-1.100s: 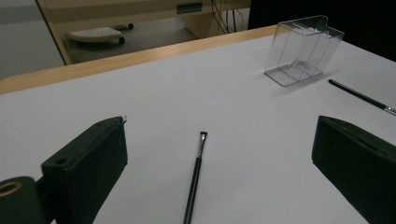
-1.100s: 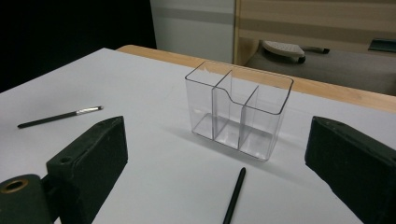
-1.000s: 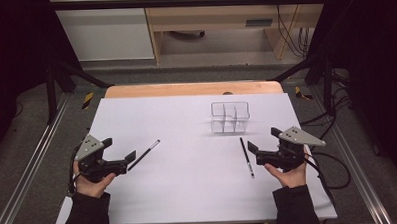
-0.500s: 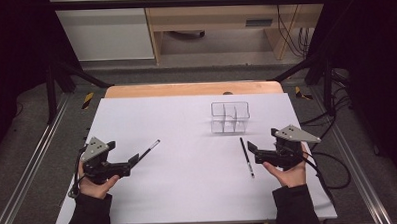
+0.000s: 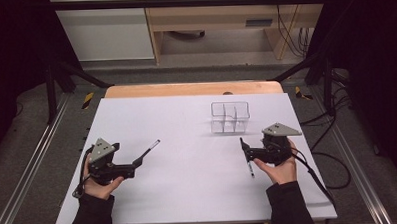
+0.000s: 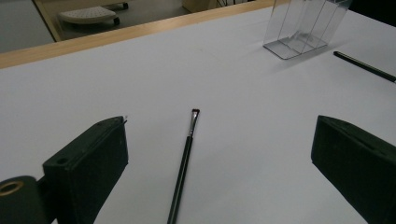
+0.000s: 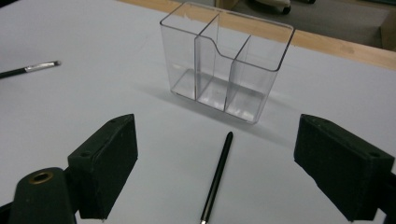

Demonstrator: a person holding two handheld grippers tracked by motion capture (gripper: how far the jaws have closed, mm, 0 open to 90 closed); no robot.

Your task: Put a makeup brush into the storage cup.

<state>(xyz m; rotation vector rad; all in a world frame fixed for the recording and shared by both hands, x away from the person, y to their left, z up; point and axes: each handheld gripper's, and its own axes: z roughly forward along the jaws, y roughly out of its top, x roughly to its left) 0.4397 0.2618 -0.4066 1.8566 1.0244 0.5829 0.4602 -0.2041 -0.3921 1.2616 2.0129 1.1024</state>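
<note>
Counter: white top, all items flat on it. Clear organizer, three compartments, empty, stands far right of centre. Over the last second the left tool has crept forward toward the brush; the right tool has barely shifted. Judgement: this is the approach phase for two pickups, nothing grasped yet.

Left tool: jaws wide, holding nothing, brush lying between them on the counter, bristle end pointing away. Contact with the brush: can't tell.

Right tool: jaws wide, empty, straddling the black pencil, whose far tip points at the organizer just beyond it.
</note>
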